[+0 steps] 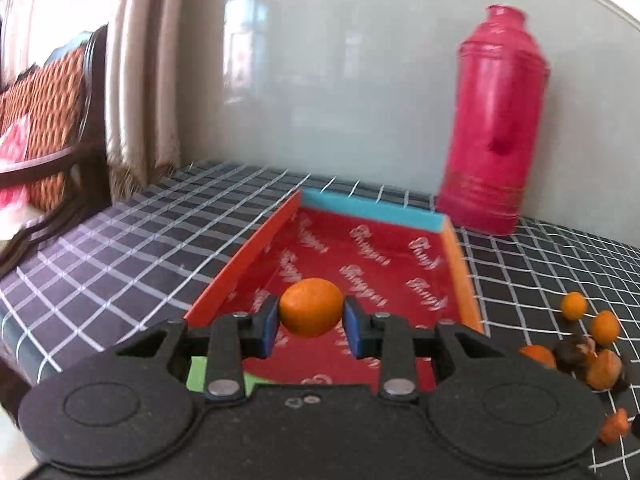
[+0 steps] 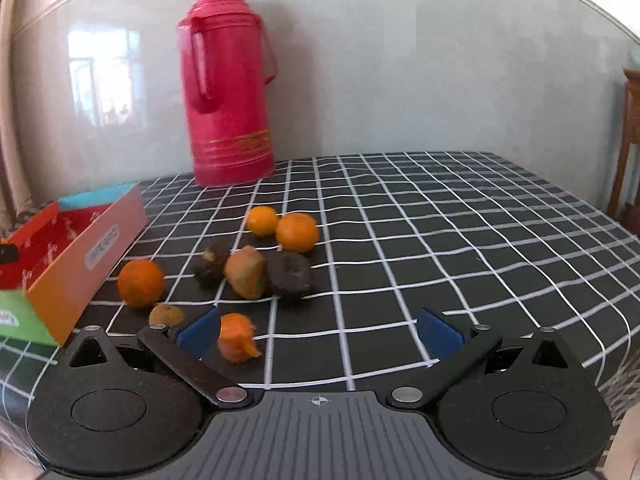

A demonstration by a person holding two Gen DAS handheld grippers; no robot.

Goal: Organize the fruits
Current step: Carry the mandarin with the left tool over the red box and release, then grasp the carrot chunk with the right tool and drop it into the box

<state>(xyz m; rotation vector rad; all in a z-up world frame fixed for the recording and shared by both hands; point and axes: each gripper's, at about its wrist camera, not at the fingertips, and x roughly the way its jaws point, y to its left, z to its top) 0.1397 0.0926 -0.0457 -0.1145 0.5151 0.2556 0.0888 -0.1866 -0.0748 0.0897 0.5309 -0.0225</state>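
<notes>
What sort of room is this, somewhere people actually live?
Probably a home, likely a living or dining room. A red thermos flask stands on a table under a black checked tablecloth, and a curtain hangs beside a patterned chair.

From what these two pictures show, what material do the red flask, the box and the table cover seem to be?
Red flask: probably painted metal or hard plastic; smooth, glossy, with gold bands near the base.
Box: likely cardboard; thin, flat, matte walls and a printed red lining.
Table cover: seemingly cloth, dark with a white grid; it drapes over the table edge.
</notes>
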